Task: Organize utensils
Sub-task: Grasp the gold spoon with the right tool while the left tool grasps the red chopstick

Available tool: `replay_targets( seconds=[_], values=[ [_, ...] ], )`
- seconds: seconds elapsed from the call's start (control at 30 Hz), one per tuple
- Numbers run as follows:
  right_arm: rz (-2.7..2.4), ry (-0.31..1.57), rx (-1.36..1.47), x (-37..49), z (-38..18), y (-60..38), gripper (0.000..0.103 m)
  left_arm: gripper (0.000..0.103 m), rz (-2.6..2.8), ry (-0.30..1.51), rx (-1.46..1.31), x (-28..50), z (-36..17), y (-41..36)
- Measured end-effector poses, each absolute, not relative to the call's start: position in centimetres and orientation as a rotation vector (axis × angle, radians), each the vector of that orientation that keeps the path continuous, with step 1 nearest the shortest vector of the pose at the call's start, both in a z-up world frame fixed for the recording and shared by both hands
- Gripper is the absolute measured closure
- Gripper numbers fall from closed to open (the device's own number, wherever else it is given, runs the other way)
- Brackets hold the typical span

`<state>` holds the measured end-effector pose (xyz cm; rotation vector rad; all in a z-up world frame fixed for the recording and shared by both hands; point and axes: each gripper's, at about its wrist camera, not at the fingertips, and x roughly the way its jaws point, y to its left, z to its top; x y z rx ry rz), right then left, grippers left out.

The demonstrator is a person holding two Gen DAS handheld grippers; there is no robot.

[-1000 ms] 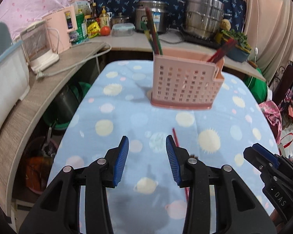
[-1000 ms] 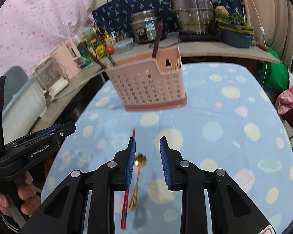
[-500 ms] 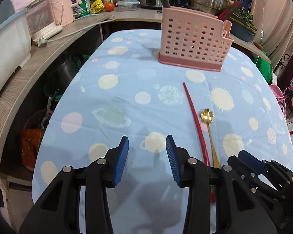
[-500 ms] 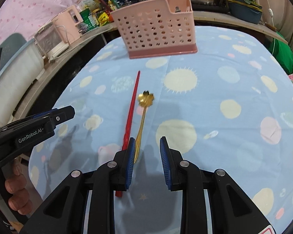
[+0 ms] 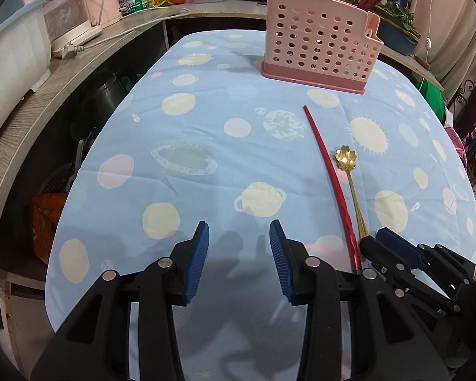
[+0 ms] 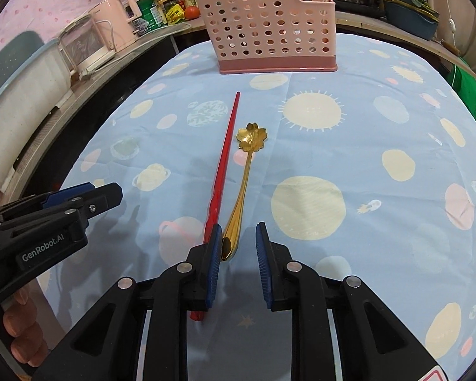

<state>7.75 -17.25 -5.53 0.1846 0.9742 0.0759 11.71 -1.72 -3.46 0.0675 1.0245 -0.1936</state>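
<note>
- Planet-print blue tablecloth (image 6: 380,73) covers the table; pink utensil caddy (image 6: 269,31) at the far end.
- Left gripper (image 5: 238,254): jaws part open over bare cloth, holding nothing.
- Red chopstick (image 6: 225,155): light, stiff, probably slick.
- Gold spoon (image 6: 244,177) beside it: thin metal, slippery; take the handle end.
- Right gripper (image 6: 238,254): jaws closing, spoon handle tip between the pads, not yet pinched.

On the blue tablecloth (image 6: 349,146) I count one red chopstick (image 6: 227,146), one gold flower-shaped spoon (image 6: 247,162) and one pink holder basket (image 6: 269,28). Two grippers in total. Can't really count the utensils sticking out of the basket, too cropped.
</note>
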Motion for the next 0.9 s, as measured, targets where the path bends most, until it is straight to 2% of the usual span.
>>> replay_targets(
  seconds=[0.23,0.5,0.67,0.7,0.9],
  values=[
    [0.056,0.962,0.144,7.7,-5.7,-17.2,0.094,0.065,-0.197,1.034,0.065,11.7,-3.7,-1.7],
    [0.052,0.952,0.155,7.1,-5.7,-17.8,0.095,0.065,-0.217,1.046,0.075,11.3,-3.9,-2.4],
    [0.025,0.949,0.192,6.2,-5.7,-19.2,0.095,0.058,-0.247,1.048,0.086,10.7,-4.0,-3.3],
    [0.019,0.946,0.203,6.0,-5.6,-19.5,0.102,0.058,-0.254,1.049,0.088,10.5,-4.0,-3.6],
    [-0.005,0.948,0.264,5.0,-5.5,-21.4,0.102,0.056,-0.310,1.064,0.091,9.7,-4.3,-5.2]
  ],
)
